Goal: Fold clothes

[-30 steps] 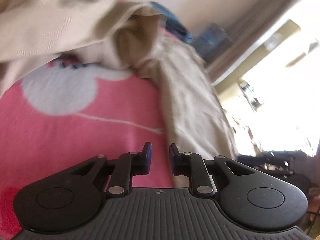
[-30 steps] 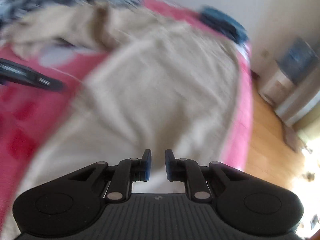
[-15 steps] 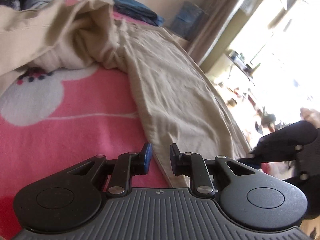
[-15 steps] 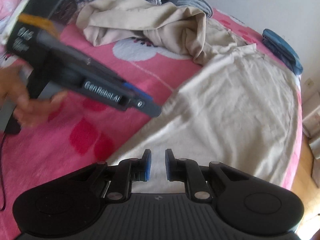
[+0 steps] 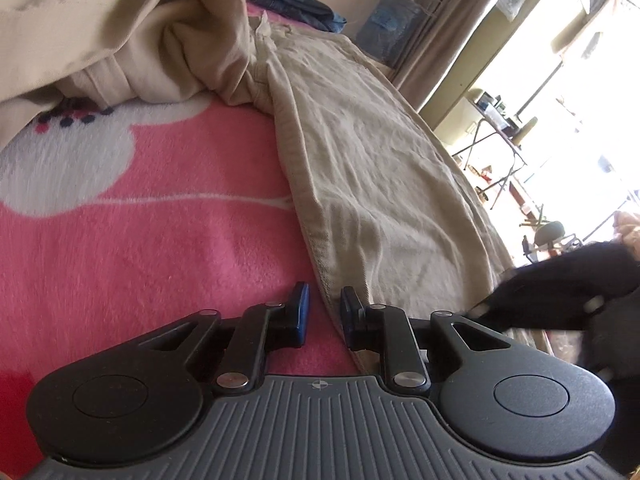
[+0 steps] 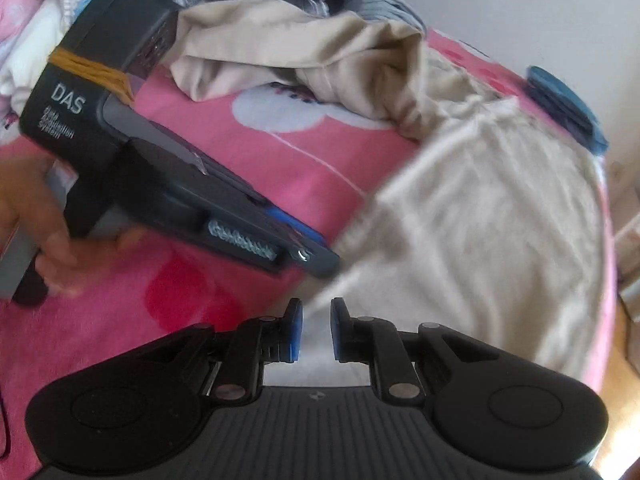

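Both wrist cameras sat low and close over the pink blanket (image 5: 140, 240), looking forward along their fingers. They shared the beige garment (image 5: 380, 184); the right view also caught the left claw (image 6: 320, 258).

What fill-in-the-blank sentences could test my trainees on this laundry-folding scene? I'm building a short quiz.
1. The beige garment lies spread on a ____ blanket.
2. The left claw has its jaws ____, straddling the garment's hem.
3. The right claw grips ____.
4. The folded garment near the wall is ____ in colour.

Missing words: pink; open; nothing; blue
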